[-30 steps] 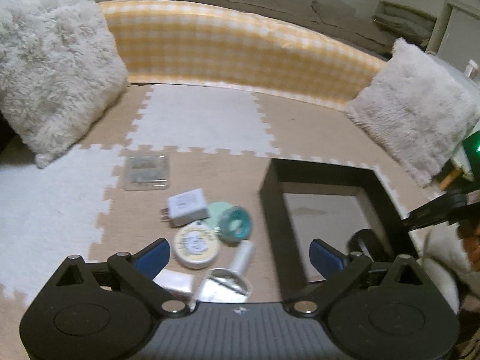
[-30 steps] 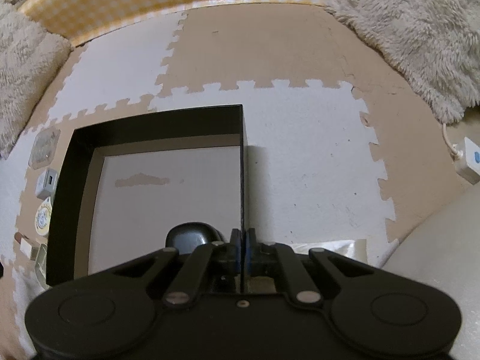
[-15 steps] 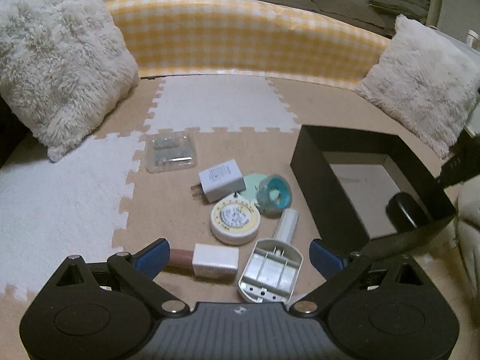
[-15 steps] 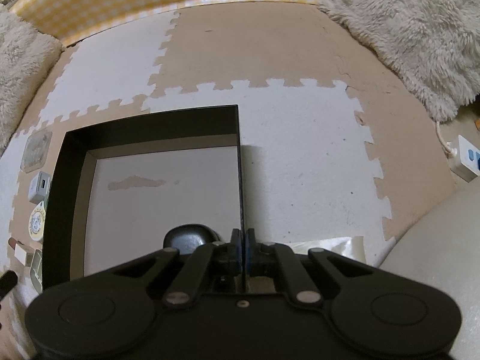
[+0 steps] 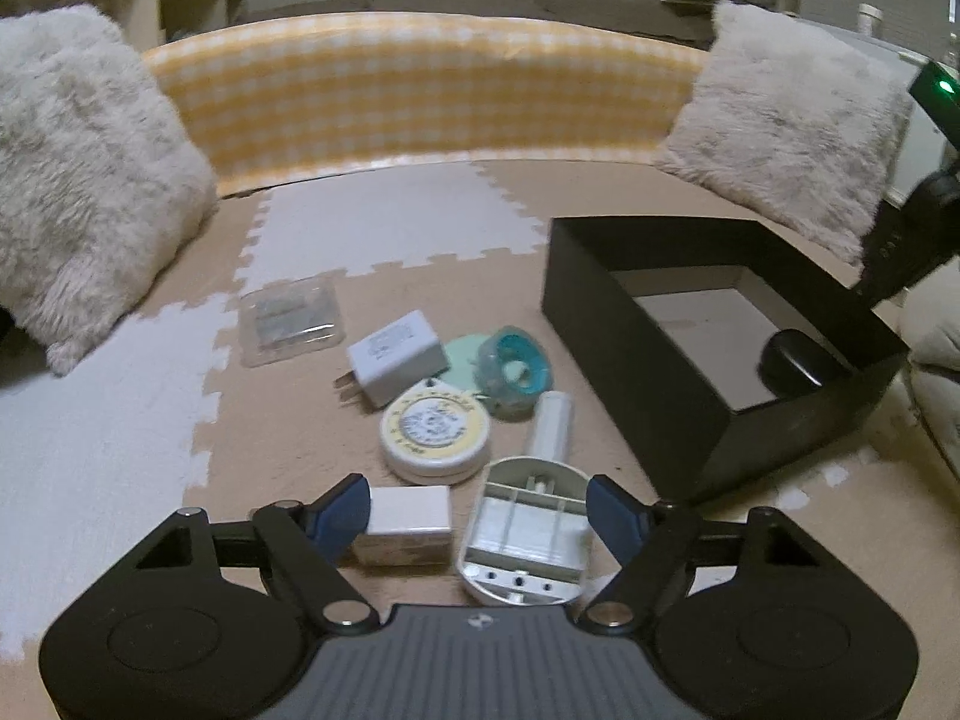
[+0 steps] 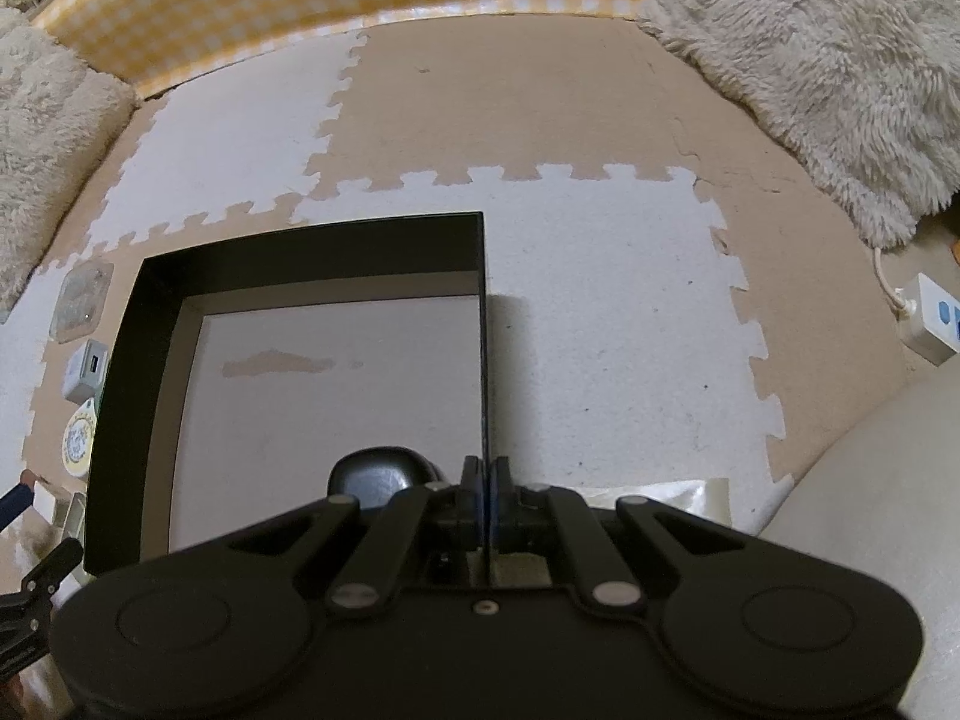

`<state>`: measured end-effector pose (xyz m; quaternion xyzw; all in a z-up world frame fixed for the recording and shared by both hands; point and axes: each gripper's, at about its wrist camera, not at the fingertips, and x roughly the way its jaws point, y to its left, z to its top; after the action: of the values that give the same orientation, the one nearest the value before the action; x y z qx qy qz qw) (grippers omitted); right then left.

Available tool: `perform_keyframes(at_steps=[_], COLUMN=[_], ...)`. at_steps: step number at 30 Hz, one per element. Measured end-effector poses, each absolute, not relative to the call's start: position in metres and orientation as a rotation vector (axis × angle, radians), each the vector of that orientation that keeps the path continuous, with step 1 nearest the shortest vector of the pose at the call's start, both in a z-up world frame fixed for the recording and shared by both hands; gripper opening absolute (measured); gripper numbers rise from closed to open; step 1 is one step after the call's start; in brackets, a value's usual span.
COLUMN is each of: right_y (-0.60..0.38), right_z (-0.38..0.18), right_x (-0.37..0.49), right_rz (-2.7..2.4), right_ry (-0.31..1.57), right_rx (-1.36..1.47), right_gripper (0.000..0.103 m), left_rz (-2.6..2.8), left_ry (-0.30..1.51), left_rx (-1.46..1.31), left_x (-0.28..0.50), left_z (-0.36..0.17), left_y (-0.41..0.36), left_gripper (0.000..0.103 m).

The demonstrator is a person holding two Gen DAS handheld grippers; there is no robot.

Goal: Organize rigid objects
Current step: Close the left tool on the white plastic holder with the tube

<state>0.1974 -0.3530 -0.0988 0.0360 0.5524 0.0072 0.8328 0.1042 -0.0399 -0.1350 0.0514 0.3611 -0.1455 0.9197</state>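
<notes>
On the tan-and-white foam puzzle mat (image 5: pixel 288 420), the left gripper (image 5: pixel 477 513) is closing, its blue-tipped jaws not yet pressing the small white rectangular block (image 5: pixel 409 519) and grey open plastic tray piece (image 5: pixel 528 531) lying between them. The right gripper (image 6: pixel 483 501) is clamped on the near wall of the black open box (image 6: pixel 312 252), which holds a black rounded object (image 6: pixel 378 474).

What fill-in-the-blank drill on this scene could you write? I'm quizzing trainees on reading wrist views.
1. The right hand-held gripper is shut on the wall of the ____ box.
2. The only item inside that box is a dark ____ object.
3. The white charger lies ____ the box.

Missing words: black; rounded; outside
</notes>
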Motion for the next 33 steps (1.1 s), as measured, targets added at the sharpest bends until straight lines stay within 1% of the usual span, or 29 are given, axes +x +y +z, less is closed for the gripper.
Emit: perform_keyframes(at_steps=[4,6,11,15,22,26,28,29,30,33], right_y=[-0.353,-0.354,-0.355,-0.358,-0.355,-0.356,-0.356,-0.356,-0.356,-0.356], right_z=[-0.099,-0.099,-0.098,-0.099,-0.098,-0.098,-0.098,-0.098,-0.098,-0.098], right_x=[0.197,0.196,0.192,0.191,0.191,0.191,0.191,0.191,0.192,0.191], right_rz=[0.023,0.031,0.047,0.050,0.048,0.049,0.049,0.049,0.048,0.049], right_ry=[1.167,1.163,1.145,1.144,1.146,1.146,1.145,1.146,1.146,1.146], right_rx=[0.073,0.076,0.071,0.086,0.071,0.072,0.073,0.074,0.074,0.071], right_gripper=[0.003,0.003,0.003,0.004,0.004,0.004,0.004,0.004,0.004,0.004], left_rz=[-0.332,-0.352,-0.323,-0.312,-0.296,-0.292,-0.294,-0.292,-0.291,-0.279], left_ry=[0.723,0.723,0.795,0.828,0.789,0.811,0.842,0.852,0.861,0.883], left_rx=[0.134,0.142,0.154,0.162,0.190,0.206,0.213,0.222,0.229,0.225], left_x=[0.100,0.097,0.088,0.097,0.116,0.116,0.116,0.116,0.117,0.122], left_z=[-0.133,-0.132,-0.132,-0.139,-0.142,-0.143,-0.144,-0.145,-0.146,-0.149], left_y=[-0.046,-0.050,-0.052,-0.051,-0.061,-0.067,-0.070,-0.072,-0.075,-0.078], left_gripper=[0.078,0.074,0.072,0.069,0.069,0.069,0.067,0.065,0.059,0.054])
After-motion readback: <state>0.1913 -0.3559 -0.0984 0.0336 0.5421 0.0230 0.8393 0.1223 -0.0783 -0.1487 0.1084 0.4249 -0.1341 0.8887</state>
